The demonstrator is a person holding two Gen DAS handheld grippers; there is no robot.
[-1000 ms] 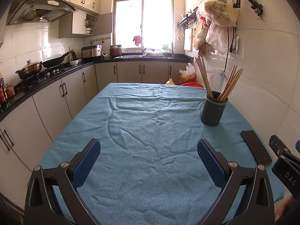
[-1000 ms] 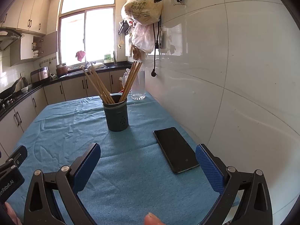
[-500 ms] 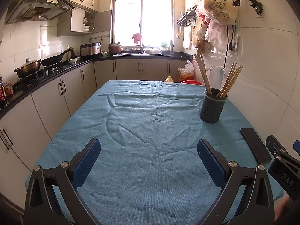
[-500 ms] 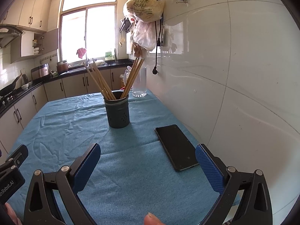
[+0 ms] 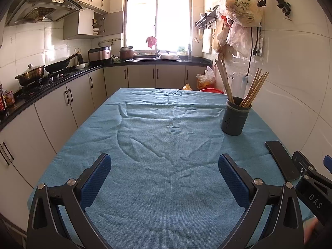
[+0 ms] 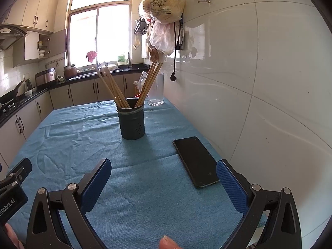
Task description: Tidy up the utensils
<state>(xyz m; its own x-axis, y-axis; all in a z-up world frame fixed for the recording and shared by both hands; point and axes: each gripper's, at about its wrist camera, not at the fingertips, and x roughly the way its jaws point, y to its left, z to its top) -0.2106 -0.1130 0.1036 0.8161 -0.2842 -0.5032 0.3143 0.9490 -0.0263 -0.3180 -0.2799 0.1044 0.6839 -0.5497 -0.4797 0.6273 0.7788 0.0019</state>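
Chopsticks (image 6: 116,89) upright in holder (image 6: 131,122), phone (image 6: 196,161) beside, both grippers' jaws spread wide, empty

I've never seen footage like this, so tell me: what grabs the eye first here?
A dark holder bristling with wooden chopsticks stands on the blue tablecloth, toward the tiled wall. A black phone lies flat nearer the camera, close to that wall. In front, the right gripper and left gripper both gape open, empty.

The right gripper (image 5: 315,188) has the white letters "DAS" on its black side. The left gripper (image 6: 10,191) has "nRobot.AI", cut off at the edge. A hanging bag (image 6: 162,3) has green Chinese words, too small to read.
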